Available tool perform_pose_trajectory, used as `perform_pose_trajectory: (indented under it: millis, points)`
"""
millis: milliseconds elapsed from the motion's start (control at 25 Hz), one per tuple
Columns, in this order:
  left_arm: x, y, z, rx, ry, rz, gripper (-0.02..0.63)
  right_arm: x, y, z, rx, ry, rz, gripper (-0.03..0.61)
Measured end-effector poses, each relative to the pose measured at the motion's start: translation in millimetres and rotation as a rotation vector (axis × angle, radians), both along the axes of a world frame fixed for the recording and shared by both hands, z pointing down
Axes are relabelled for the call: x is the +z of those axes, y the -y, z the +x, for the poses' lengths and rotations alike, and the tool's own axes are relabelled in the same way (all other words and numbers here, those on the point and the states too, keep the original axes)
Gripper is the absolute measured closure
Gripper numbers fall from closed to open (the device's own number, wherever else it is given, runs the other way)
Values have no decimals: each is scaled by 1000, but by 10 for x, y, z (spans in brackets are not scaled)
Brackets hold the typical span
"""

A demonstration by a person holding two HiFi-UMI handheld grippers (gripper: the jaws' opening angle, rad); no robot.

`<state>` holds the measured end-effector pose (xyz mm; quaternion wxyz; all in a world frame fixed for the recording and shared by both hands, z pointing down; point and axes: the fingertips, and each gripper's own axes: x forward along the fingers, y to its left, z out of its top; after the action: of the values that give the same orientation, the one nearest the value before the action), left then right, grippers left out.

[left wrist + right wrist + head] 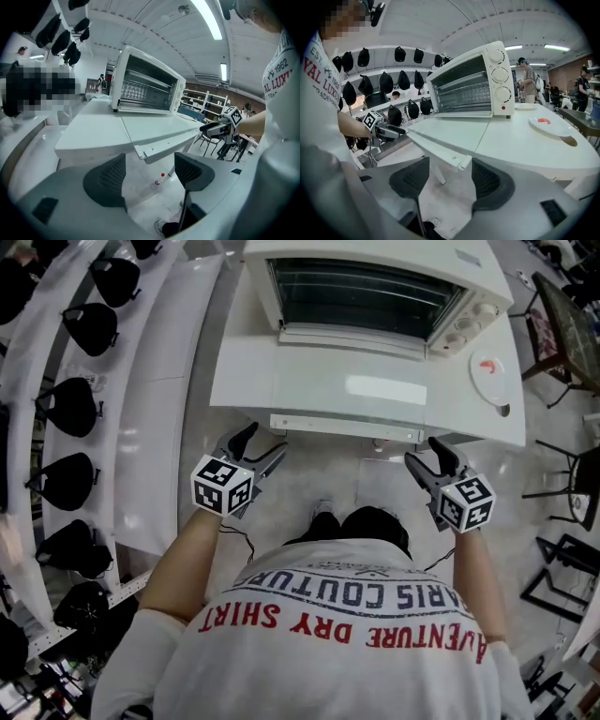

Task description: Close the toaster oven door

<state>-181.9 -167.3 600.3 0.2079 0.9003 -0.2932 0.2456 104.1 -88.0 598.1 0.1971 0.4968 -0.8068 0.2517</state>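
A white toaster oven (375,292) stands on a white table, and its door (347,390) hangs open, lying flat toward me. The door's front handle edge (342,426) juts past the table. My left gripper (262,446) is open just below and in front of that edge's left end, touching nothing. My right gripper (428,454) is open wide by the right end, also empty. In the left gripper view the door edge (159,147) sits just above the spread jaws of the left gripper (150,176). In the right gripper view the door edge (440,152) lies between and above the right gripper's (450,178) jaws.
A white plate (492,376) with a red bit lies on the table (239,381) right of the oven. Curved white shelves with black caps (70,404) run along the left. Dark chairs (562,493) stand to the right. A small bottle (159,179) stands on the floor.
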Motion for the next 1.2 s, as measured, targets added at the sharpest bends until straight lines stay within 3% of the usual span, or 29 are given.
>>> perform_pose_trajectory:
  millis: [400, 560, 840, 960, 1200]
  points:
    - [344, 156, 68, 14, 43, -5, 287, 451, 167, -21, 51, -32, -76, 311]
    - [372, 182, 198, 57, 69, 10, 287, 574, 164, -27, 67, -33, -103, 311]
    - [404, 232, 343, 92, 65, 11, 291, 563, 278, -68, 78, -32, -82, 345]
    - [410, 247, 364, 94, 58, 8, 353, 558, 293, -62, 94, -23, -78, 370]
    - [408, 225, 385, 103, 37, -5, 399, 504, 321, -55, 97, -37, -49, 408]
